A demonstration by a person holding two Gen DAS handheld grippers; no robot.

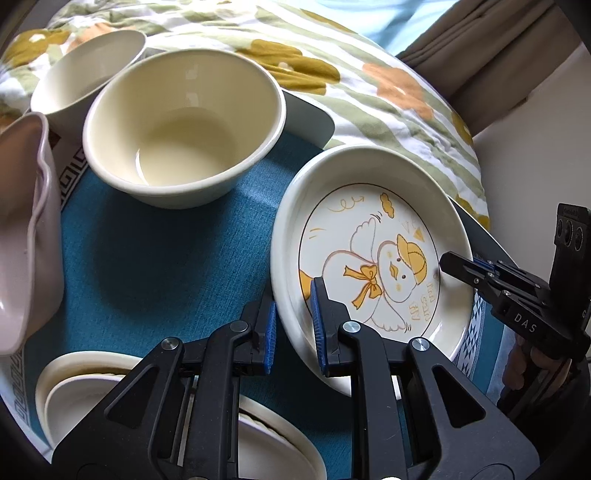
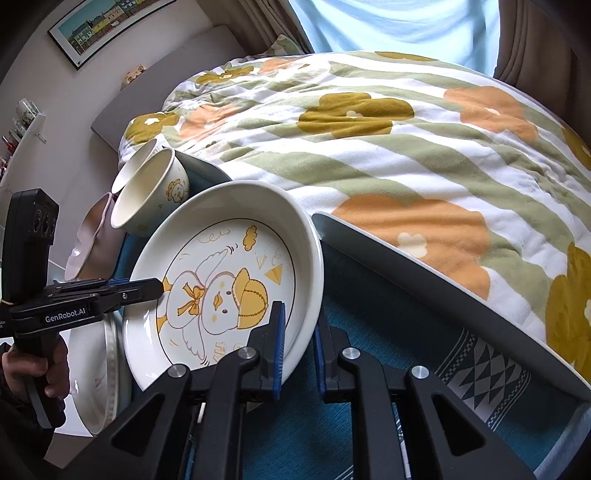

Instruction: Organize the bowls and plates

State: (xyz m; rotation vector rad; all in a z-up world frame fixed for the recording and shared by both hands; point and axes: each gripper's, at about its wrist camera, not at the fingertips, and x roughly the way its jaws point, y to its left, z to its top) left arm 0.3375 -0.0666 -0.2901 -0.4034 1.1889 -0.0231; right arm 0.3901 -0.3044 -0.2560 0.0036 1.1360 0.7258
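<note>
A cream plate with a yellow duck drawing (image 1: 373, 258) (image 2: 221, 288) is held tilted above the blue table mat. My left gripper (image 1: 293, 334) straddles its near-left rim, one blue pad inside and one outside. My right gripper (image 2: 299, 350) straddles the opposite rim and also shows in the left wrist view (image 1: 461, 267). Both seem to pinch the rim. Two cream bowls (image 1: 184, 125) (image 1: 85, 74) stand behind. A stack of cream plates (image 1: 92, 387) lies below my left gripper. A pink wavy bowl (image 1: 26, 229) is at the left.
The blue mat (image 1: 166, 277) (image 2: 369, 332) covers a small grey-edged table (image 2: 443, 295). A flowered quilt (image 2: 406, 140) on a bed lies just beyond the table. A wall with a framed picture (image 2: 107, 22) is at far left.
</note>
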